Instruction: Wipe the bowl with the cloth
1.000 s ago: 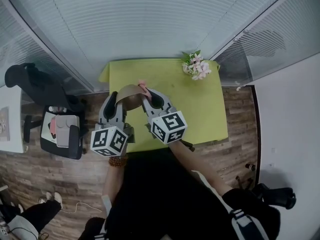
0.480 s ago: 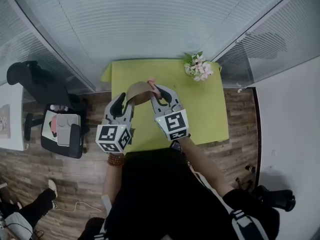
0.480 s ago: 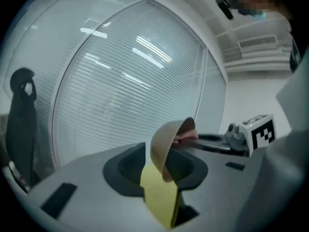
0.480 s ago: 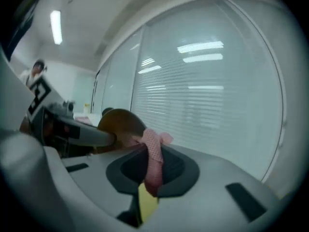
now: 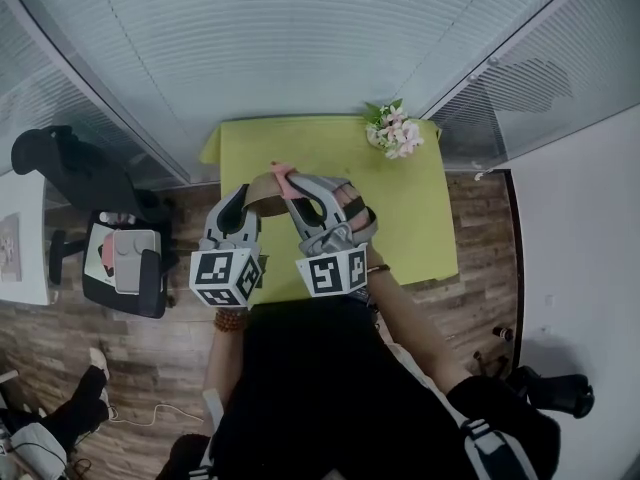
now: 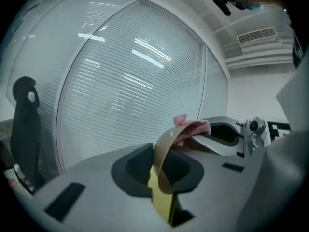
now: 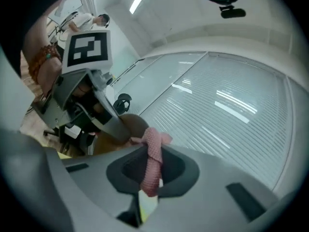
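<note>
Between the left jaws: rim of the bowl (image 6: pixel 163 151), tan and thin-walled, taken edge-on. The left gripper (image 6: pixel 161 187) has just been closing its jaws, with that rim between them, and now grasps it.

Between the right jaws: the cloth (image 7: pixel 153 161), pink, bunched into a narrow roll. The right gripper (image 7: pixel 147 187) is clenched tight on it. The free end pokes past the jaw tips and lies at the bowl's rim.

Position: the bowl is held aloft and tilted between the two grippers, over the near left part of the counter (image 5: pixel 400 218), and does not rest on it.

Surroundings: flowers (image 5: pixel 393 133) at the counter's far right corner, well apart from the work.

Risks, as judged:
- Bowl slips or pivots. The cause would be a hold on one thin edge only, so wiping pressure could lever it out of the left jaws and drop it onto the counter.
- Poor wipe. Little cloth shows beyond the right jaws, so hard jaw tips rather than fabric could scrape the bowl.
- Cloth works loose. The cause would be drag on the roll while rubbing.
- Grippers knock together. They stand very close, and a wide stroke could jar the bowl.
</note>
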Motion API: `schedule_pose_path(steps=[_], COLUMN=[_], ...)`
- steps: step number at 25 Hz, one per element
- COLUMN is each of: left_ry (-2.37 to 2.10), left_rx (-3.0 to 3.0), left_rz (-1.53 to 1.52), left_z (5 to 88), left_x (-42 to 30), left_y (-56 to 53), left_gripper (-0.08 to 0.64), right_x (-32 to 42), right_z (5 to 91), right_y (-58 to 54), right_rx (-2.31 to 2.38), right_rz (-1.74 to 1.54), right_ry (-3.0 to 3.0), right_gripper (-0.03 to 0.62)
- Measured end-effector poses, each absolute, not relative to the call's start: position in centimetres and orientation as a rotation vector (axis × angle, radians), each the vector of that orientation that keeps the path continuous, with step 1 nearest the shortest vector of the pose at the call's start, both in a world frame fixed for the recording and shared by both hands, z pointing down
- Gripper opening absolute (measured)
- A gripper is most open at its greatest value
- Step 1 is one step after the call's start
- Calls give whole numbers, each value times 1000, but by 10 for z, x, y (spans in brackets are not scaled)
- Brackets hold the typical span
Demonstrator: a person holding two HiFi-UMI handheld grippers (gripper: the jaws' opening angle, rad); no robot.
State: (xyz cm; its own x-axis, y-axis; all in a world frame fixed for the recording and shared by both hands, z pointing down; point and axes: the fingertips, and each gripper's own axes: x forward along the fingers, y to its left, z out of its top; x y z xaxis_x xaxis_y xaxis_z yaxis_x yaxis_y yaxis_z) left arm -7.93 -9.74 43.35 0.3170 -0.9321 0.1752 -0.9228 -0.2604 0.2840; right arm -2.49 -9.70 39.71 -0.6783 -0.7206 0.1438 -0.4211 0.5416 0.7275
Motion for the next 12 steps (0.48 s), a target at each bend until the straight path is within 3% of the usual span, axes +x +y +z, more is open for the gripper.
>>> schedule_pose_path(steps=[12], left_ry=[-1705], left_rx=[2130], left_rz=[-251], left_z=[427], left_x=[-95], left_y=[-97], left_gripper=[64], right_x=[-25], right_z=[411], right_y=[-113], right_rx=[1136], right_rz=[-365], right_ry=[-2614], right_gripper=[29])
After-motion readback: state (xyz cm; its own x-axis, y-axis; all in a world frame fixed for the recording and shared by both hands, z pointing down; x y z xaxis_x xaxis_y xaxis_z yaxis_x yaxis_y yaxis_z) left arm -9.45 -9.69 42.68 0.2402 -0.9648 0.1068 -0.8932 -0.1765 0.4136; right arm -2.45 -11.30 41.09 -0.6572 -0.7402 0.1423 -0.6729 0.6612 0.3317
